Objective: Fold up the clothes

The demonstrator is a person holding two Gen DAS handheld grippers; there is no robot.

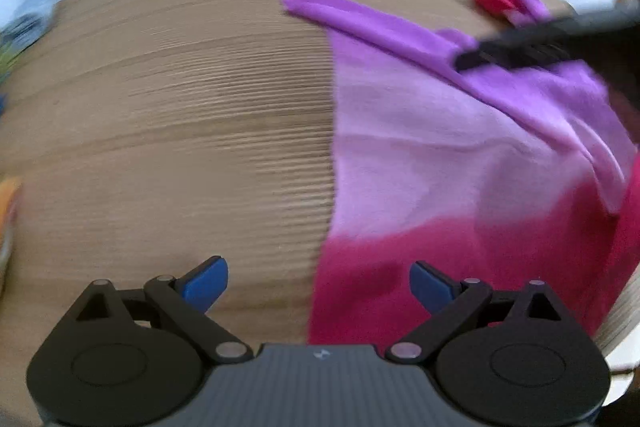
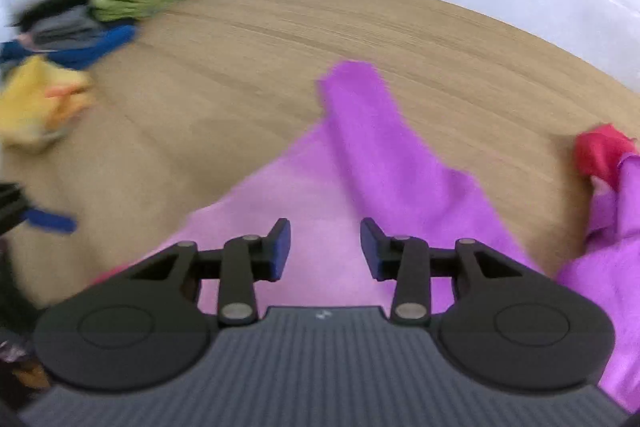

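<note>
A purple-to-magenta dyed fabric garment [image 1: 460, 155] is seen spread on the pale wood-grain tabletop [image 1: 180, 107], its folding judged barely begun.

One sleeve [image 2: 360, 107] is laid across the body of the garment, while the other sleeve, with its red cuff [image 2: 600, 151], is left trailing to the side. The left gripper [image 1: 318, 283] is held wide open above the magenta hem, nothing between its blue pads. The right gripper [image 2: 325, 247] is likewise parted over the pale purple middle, with no cloth pinched. A heap of loose yellow, green, blue and grey clothes [image 2: 80, 27] is shown waiting at the table's far corner, apparently unfolded. Motion blur is present in both views.
</note>
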